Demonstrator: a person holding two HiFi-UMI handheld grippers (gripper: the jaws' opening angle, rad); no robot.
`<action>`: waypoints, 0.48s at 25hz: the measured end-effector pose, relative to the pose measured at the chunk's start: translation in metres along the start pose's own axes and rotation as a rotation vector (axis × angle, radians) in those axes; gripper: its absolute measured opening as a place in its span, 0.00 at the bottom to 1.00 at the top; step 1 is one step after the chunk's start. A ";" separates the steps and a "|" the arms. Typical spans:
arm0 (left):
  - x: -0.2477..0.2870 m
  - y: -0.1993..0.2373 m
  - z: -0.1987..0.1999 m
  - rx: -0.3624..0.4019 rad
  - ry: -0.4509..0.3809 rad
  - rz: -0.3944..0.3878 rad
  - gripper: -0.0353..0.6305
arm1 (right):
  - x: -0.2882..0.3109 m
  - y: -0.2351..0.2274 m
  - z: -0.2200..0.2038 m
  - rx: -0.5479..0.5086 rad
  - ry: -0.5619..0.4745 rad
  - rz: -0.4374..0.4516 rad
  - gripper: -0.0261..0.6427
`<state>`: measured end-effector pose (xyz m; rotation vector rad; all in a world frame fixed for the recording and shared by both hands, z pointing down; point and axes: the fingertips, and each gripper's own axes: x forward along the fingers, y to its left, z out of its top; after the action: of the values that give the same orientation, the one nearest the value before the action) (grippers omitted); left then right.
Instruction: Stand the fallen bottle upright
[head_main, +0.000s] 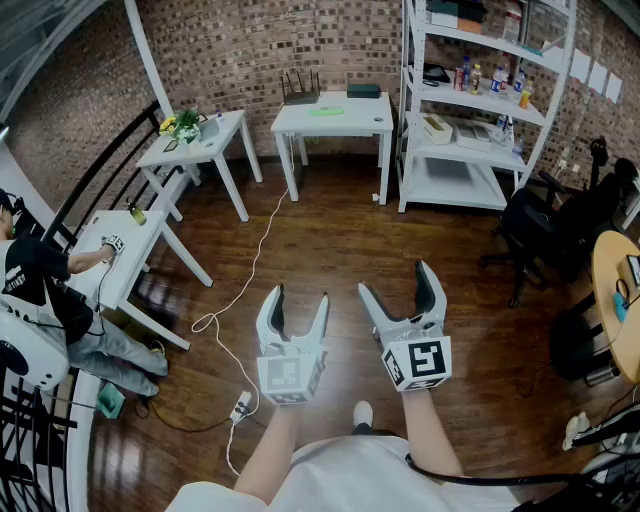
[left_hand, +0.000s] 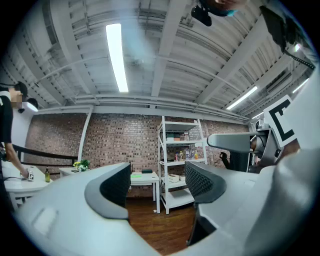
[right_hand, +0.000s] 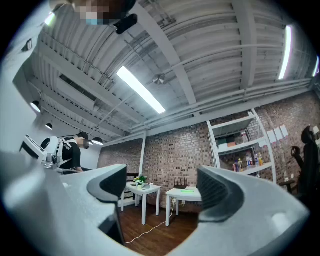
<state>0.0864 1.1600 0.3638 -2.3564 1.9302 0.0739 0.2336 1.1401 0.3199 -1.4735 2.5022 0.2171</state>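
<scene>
**Q:** How were the two tools held?

**A:** In the head view, the left tool (head_main: 299, 296) and the right tool (head_main: 395, 280) were held side by side above the wooden floor (head_main: 320, 240). Both pointed toward the far brick wall (head_main: 250, 50). In each gripper view the jaws stood well apart, with nothing between the pads. The gap of the left tool framed the white shelf rack (head_main: 450, 185). The gap of the right tool framed two small white tables by the wall.

**Q:** Where was the bottle of the task in relation to them?

**A:** It could not be told which bottle was meant. A row of bottles (head_main: 497, 78) stood on an upper board of the shelf rack, at the upper right of the head view. They were well apart from both tools, on the right tool's side. A small bottle (head_main: 138, 215) stood on the white surface (head_main: 135, 250) at the far left, near the hand of a person (head_main: 40, 285). It was well apart from the left tool. The bottles appeared too small to show whether any of them lay on its side. Neither tool touched a bottle.
</scene>
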 end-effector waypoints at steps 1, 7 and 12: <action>0.013 -0.003 0.001 0.014 -0.005 0.002 0.58 | 0.008 -0.013 -0.001 -0.003 -0.001 -0.007 0.72; 0.081 -0.022 -0.016 0.030 0.030 -0.024 0.60 | 0.038 -0.064 -0.042 -0.013 0.071 0.015 0.76; 0.127 -0.028 -0.048 -0.004 0.058 -0.047 0.60 | 0.057 -0.105 -0.068 -0.005 0.068 -0.047 0.64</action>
<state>0.1378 1.0366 0.4008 -2.4318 1.8995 0.0058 0.2908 1.0248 0.3683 -1.5653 2.5180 0.1671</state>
